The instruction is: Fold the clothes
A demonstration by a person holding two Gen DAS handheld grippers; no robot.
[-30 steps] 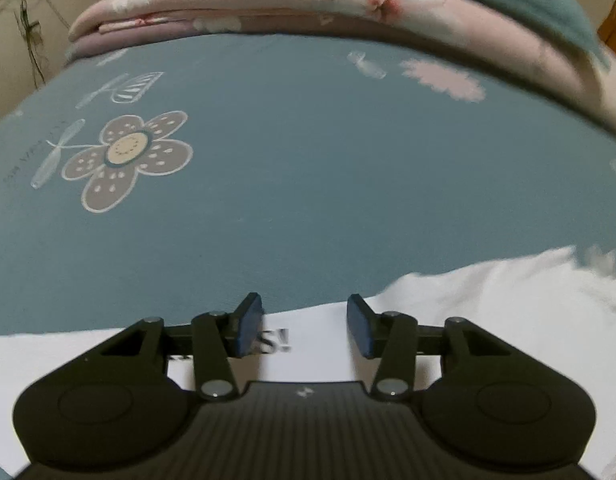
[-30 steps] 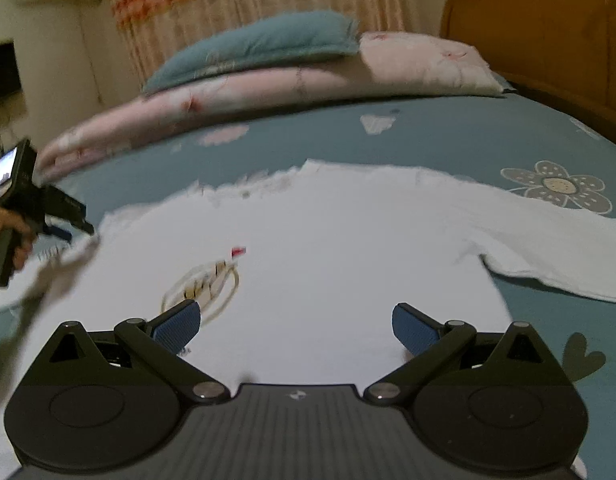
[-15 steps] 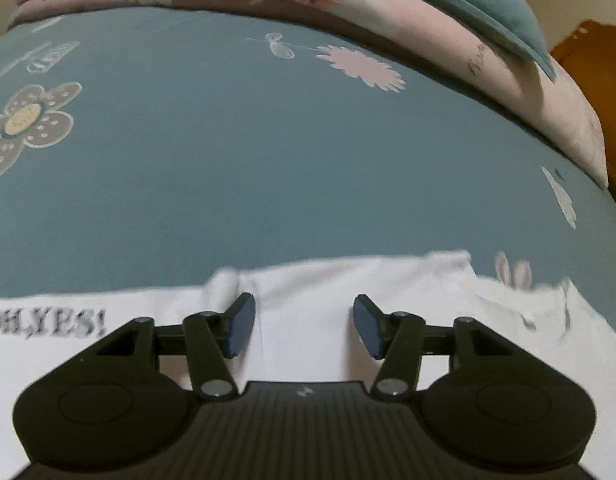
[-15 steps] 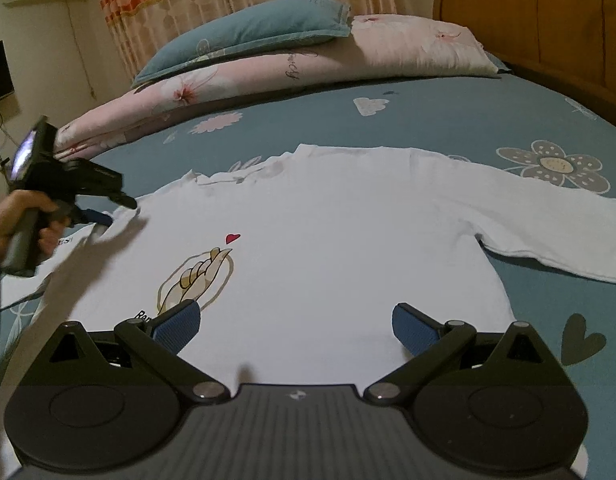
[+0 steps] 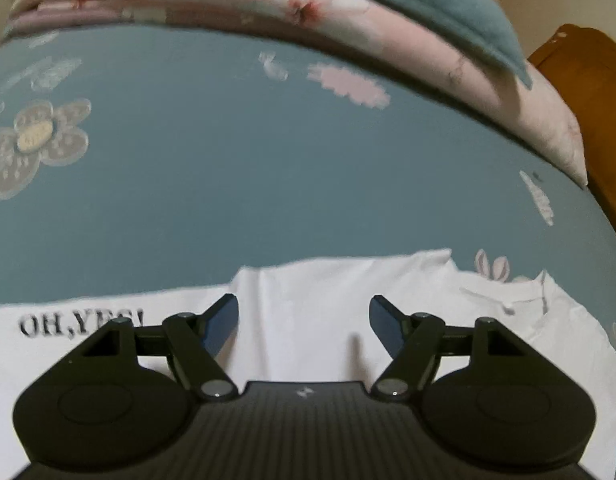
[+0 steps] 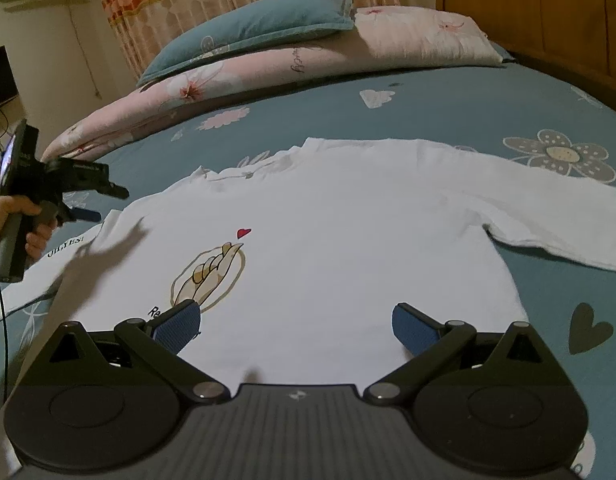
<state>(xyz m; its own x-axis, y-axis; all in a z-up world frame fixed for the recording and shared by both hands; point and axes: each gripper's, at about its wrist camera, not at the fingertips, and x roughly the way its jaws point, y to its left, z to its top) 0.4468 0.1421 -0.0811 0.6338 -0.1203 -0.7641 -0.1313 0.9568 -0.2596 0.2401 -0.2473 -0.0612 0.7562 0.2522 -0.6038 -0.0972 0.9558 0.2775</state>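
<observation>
The bed point(image 6: 468, 112) carries a white shirt point(image 6: 348, 240) spread flat, print side up, collar at the far edge. Both sleeves lie out to the sides: the right sleeve point(image 6: 548, 208) reaches toward the right edge of the sheet, and the left sleeve point(image 6: 63, 246), lettered "OH,YES!", runs out to the left. No fold shows in the body or either sleeve. Pillows point(image 6: 267, 52) are stacked along the far side, well apart from the shirt.

The left gripper point(image 5: 303, 320) hangs just above the shirt's left shoulder, near the seam where the sleeve joins. Its jaws stand partly open and hold nothing. The right gripper point(image 6: 295, 326) hangs over the near hem with jaws wide open, also empty.

Judged procedure for a sleeve fold:
1. Lower the left gripper until one finger slides under the cloth edge at the shoulder; close on a single layer only.
2. Set the right gripper on the hem in line with the shoulder grip, so that both pinch points define a straight fold line.
3. Lift only enough to clear the sheet; excess height lets the cloth sag and wrinkle.
4. Carry both points across together, keeping the edge taut.

Risk: the sheet may be pinched along with the shirt.
</observation>
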